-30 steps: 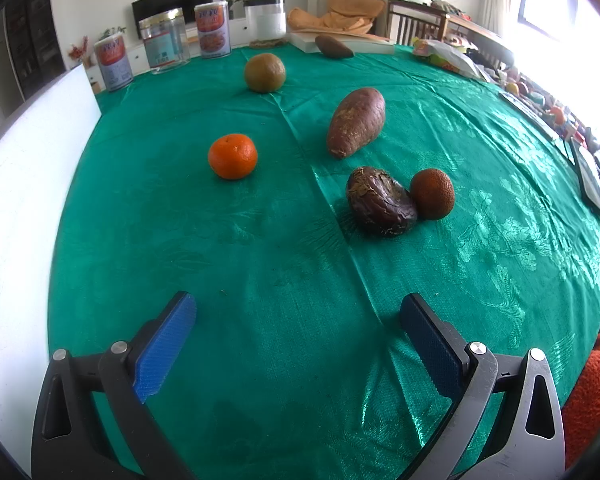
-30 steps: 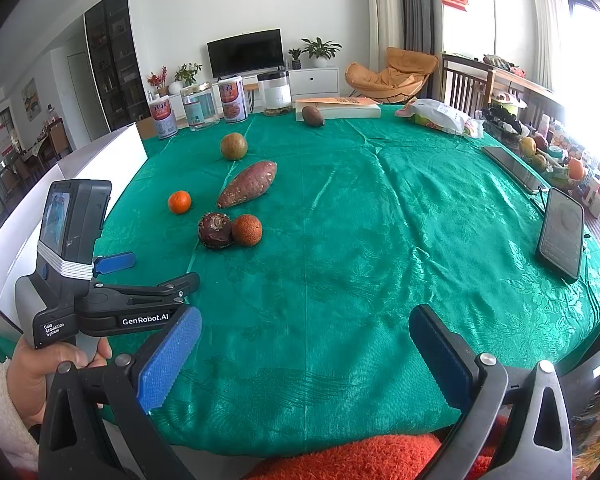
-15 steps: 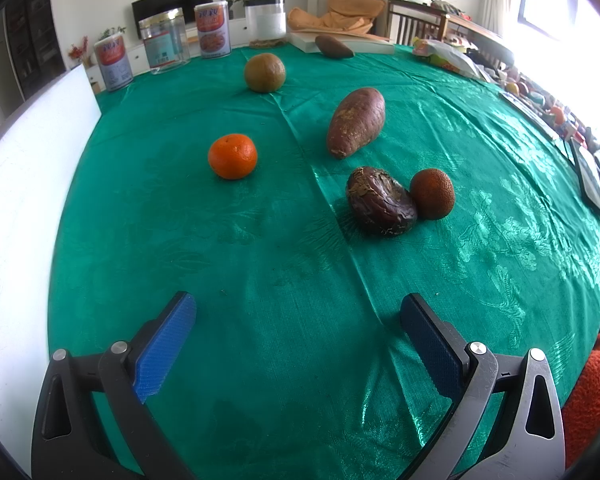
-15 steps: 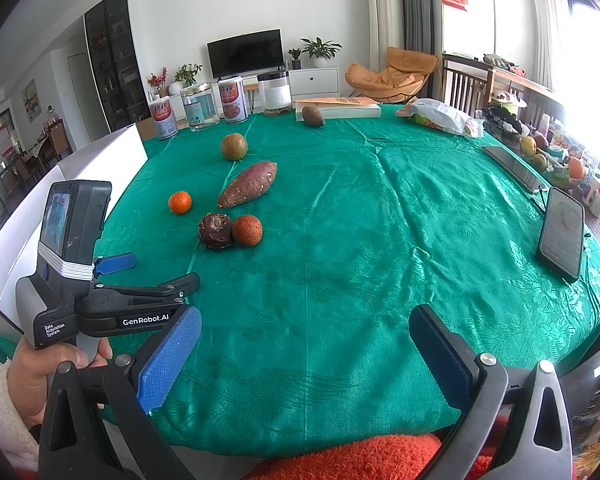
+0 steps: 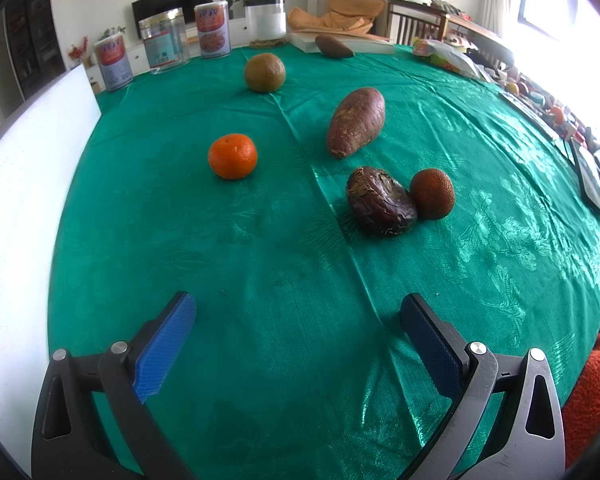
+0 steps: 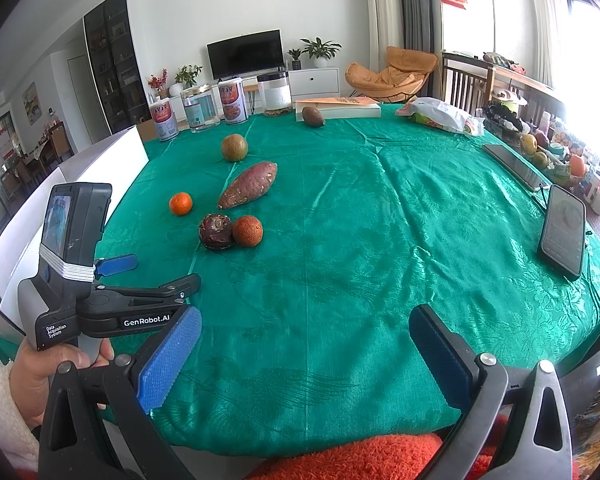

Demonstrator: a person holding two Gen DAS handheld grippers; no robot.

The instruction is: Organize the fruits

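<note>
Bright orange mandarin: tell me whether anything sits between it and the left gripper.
Nothing visible does. The left gripper is open over bare green tablecloth, and only cloth lies between it and the bright orange mandarin. The dark wrinkled fruit and the sweet potato sit off to the right of that line.

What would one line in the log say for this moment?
left gripper: open, empty | right gripper: open, empty | bright orange: alone | wrinkled dark fruit: touching rough orange fruit | nothing grasped
</note>
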